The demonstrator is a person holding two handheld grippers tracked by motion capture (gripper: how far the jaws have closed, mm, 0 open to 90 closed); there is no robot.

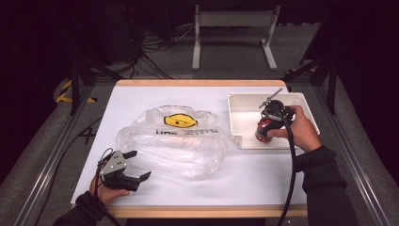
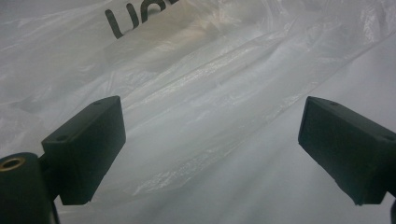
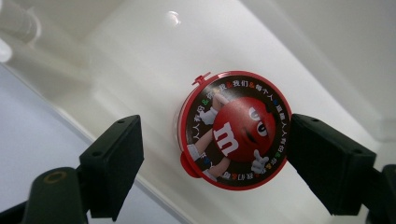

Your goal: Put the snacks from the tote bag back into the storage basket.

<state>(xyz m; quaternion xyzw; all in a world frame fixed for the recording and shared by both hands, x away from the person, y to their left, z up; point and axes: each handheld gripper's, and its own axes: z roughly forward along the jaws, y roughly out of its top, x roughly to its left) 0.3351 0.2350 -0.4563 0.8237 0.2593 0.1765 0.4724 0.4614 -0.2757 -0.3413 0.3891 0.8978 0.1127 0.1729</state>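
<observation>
The right gripper view showed the red candy tub's (image 3: pixel 236 130) printed lid, which the high view blurred. The tub stood in the white tray (image 1: pixel 244 101), the right gripper (image 1: pixel 264 131) straddling it, one pad touching. The left gripper (image 1: pixel 141 165) gaped wide beside the clear plastic bag (image 1: pixel 174 141) on the white tabletop (image 1: pixel 254 179); dark room beyond.

Both tongs (image 1: pixel 139 165) (image 1: pixel 266 126) have black rectangular jaws with screw holes, a trailing black cable; the left carries a grey plate. Sleeves are dark.
</observation>
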